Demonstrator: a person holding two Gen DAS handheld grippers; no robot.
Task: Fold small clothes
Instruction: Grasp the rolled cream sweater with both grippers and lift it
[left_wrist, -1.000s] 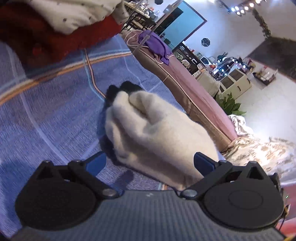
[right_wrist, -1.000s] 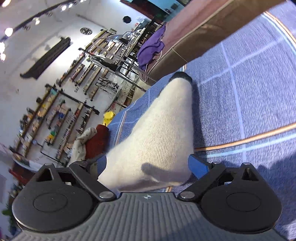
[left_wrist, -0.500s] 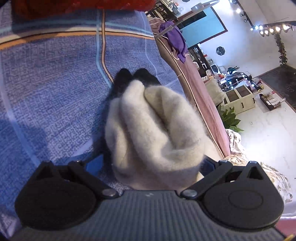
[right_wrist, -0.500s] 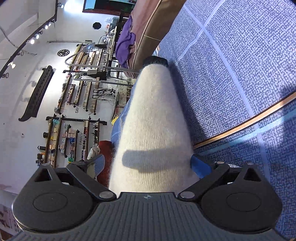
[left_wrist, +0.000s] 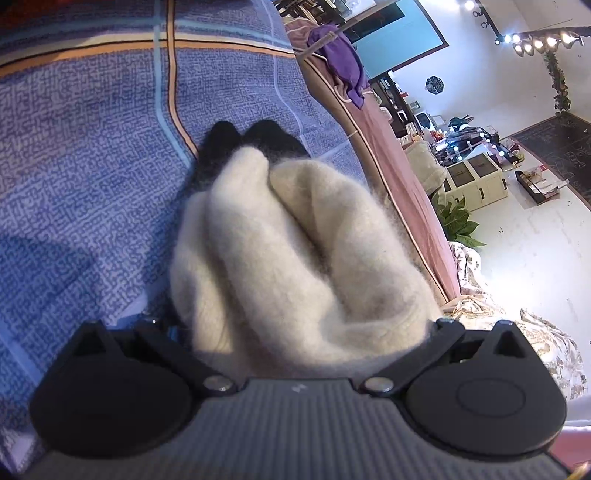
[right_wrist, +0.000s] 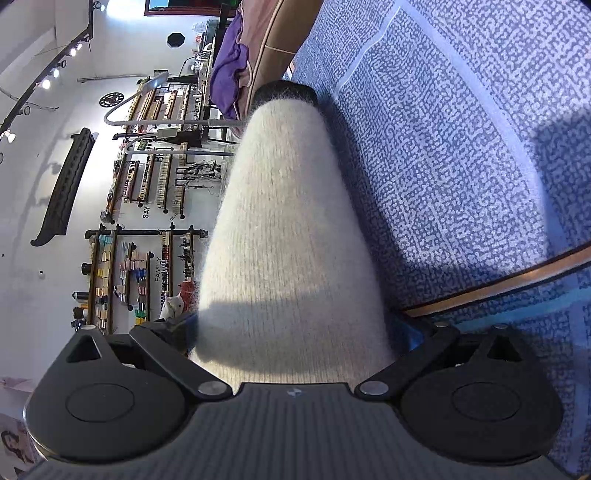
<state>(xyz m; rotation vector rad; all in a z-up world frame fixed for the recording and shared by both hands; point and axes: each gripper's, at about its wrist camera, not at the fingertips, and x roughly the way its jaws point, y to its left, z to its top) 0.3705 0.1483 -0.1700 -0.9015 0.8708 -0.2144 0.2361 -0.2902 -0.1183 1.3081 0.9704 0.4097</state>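
Reaching forward, the left gripper (left_wrist: 299, 328) has its jaws spread wide around the near end of a fluffy cream knitted garment with black tips (left_wrist: 291, 251), though whether they press it I cannot tell. Its folds run toward 12 o'clock, the black tips lying on a blue patterned bed cover with orange stripes (left_wrist: 92, 166). The right gripper (right_wrist: 295, 339) likewise flanks the same cream garment (right_wrist: 288, 229), grip unclear. At 1 o'clock a purple cloth (left_wrist: 341, 62) drapes over a pink edge.
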